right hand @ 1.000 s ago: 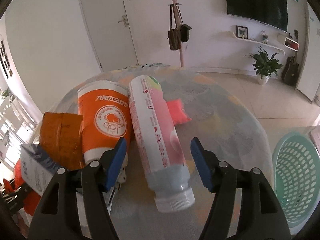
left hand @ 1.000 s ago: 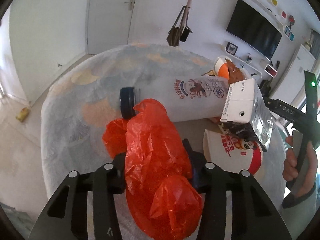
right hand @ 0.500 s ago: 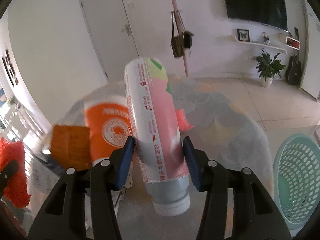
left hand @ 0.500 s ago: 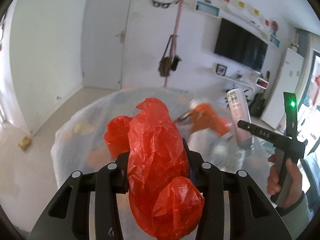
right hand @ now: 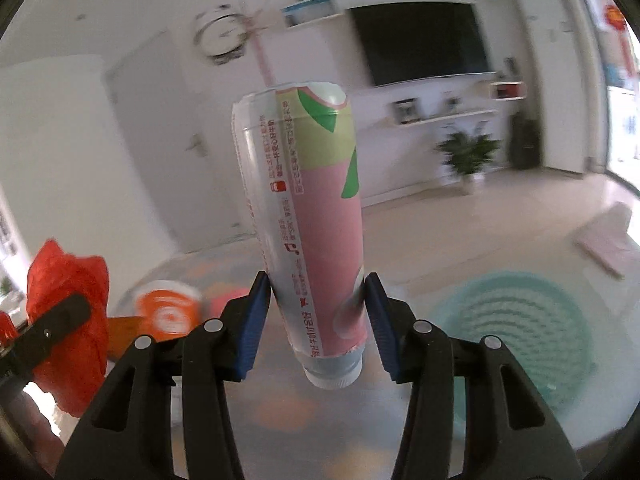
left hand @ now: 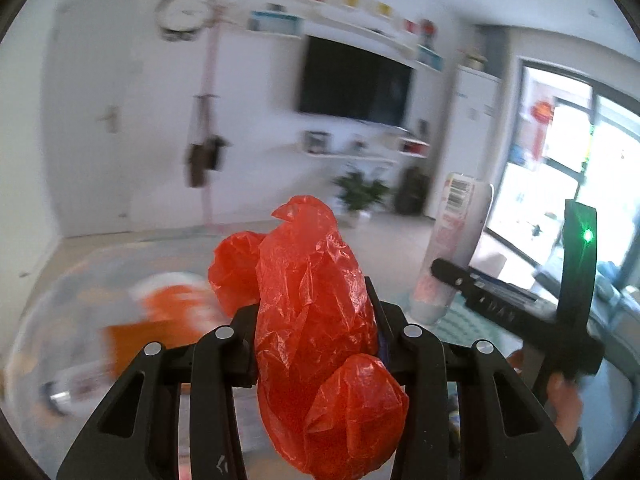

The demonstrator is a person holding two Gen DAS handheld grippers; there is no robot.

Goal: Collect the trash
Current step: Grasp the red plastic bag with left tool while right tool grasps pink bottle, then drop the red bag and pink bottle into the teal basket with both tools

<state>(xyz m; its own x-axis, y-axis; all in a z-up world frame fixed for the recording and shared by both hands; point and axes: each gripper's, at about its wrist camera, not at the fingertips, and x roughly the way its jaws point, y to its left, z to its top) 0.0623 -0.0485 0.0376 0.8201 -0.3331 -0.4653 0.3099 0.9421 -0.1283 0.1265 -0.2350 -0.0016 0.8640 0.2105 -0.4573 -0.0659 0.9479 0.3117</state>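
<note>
A second ago the bottle [right hand: 310, 232] lay flat on the table [right hand: 280, 412] between spread fingers; now the right gripper [right hand: 316, 320] pinches it near the neck and holds it in the air, while the left gripper [left hand: 316, 320] has risen too, still clamped on the red bag [left hand: 320, 320]. The bottle's long axis runs near upright, white cap down and near, base up and far, leaning slightly left. The bag stands upright between the left fingers, bulging above and below them. Only the right view shows the green basket [right hand: 516, 332] low on the right, past the table's edge; only the left view shows the bottle's barcode side and the right hand [left hand: 566, 404].
</note>
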